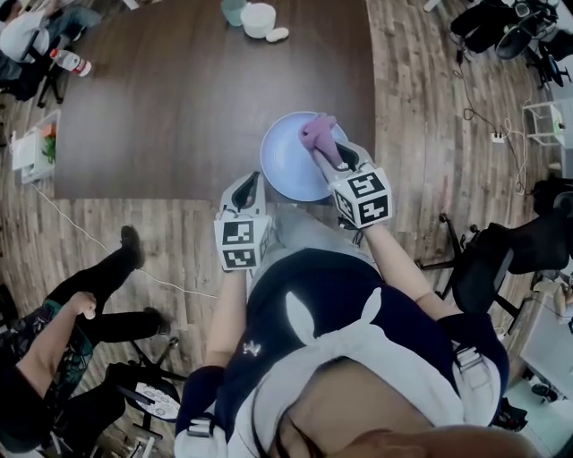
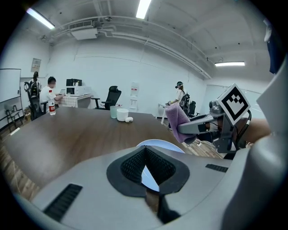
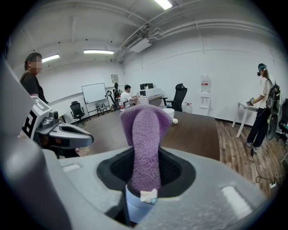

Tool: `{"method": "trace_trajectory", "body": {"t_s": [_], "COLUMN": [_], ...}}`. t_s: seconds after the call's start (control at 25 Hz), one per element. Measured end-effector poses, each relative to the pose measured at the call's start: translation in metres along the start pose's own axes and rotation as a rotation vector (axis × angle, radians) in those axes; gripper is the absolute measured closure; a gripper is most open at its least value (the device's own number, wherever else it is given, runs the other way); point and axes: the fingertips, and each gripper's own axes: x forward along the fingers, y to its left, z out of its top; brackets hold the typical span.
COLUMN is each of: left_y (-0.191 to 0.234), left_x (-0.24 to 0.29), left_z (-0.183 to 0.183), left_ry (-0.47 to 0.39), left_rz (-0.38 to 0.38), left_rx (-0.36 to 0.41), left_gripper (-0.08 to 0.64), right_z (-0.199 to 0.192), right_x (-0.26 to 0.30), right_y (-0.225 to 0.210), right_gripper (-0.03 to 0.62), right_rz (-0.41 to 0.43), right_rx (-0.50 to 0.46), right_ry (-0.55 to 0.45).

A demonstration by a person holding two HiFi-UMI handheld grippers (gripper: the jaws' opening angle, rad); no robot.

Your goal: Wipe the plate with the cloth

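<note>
A pale blue plate (image 1: 285, 165) lies at the near edge of the dark wooden table (image 1: 179, 107). My right gripper (image 1: 324, 154) hangs over the plate's right part, shut on a purple cloth (image 1: 317, 131). In the right gripper view the cloth (image 3: 145, 134) stands up between the pads, with a white tag at its lower end. My left gripper (image 1: 249, 182) sits just left of the plate's rim, its pads meeting at the tips with nothing between them. In the left gripper view the plate (image 2: 157, 144) lies just beyond the jaws and the cloth (image 2: 176, 117) is to the right.
A white bowl (image 1: 258, 18), a cup and a small white object stand at the table's far edge. A bottle (image 1: 72, 63) is at the far left. A seated person (image 1: 54, 331) is on the left, and office chairs (image 1: 501, 259) on the right.
</note>
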Motion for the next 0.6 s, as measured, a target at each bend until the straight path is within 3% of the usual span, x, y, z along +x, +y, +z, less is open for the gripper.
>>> {"method": "trace_trajectory", "body": {"t_s": [0.6], "left_y": [0.037], "left_x": [0.057], "left_z": [-0.012], "left_ry": [0.094], "left_rz": [-0.027], "left_rx": [-0.048], "left_gripper": [0.554], "right_z": [-0.015], "right_x": [0.070], "right_y": [-0.034], "right_gripper": [0.471], "right_rz": [-0.015], "right_rx": [0.040], "right_ry": [0.127]}}
